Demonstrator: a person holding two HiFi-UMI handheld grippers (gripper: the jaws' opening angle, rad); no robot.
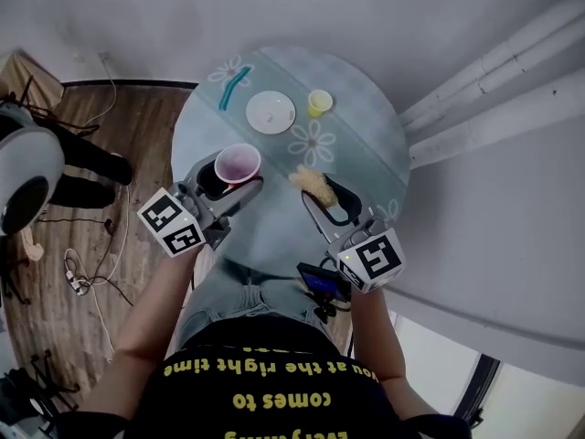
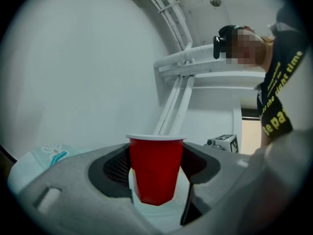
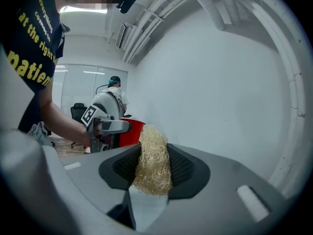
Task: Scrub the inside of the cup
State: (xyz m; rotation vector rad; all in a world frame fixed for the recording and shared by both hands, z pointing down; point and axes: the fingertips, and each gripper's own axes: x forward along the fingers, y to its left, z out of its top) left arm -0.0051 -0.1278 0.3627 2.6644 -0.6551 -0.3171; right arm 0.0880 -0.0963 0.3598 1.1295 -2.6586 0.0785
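My left gripper (image 1: 230,183) is shut on a red plastic cup (image 1: 238,164) and holds it above the round glass table (image 1: 366,154), mouth up toward the head camera. In the left gripper view the cup (image 2: 155,168) stands upright between the two pads. A pale, straw-coloured fibre scrubber (image 1: 312,184) is clamped in my right gripper (image 1: 320,190), to the right of the cup and apart from it. From the right gripper view the scrubber (image 3: 152,160) fills the gap between the pads, with the cup (image 3: 131,131) and the left gripper behind it.
A white plate (image 1: 271,112), a small yellow cup (image 1: 319,102) and a teal brush (image 1: 232,88) lie at the table's far side. Wooden floor with cables lies to the left; white pipes run along the wall at right.
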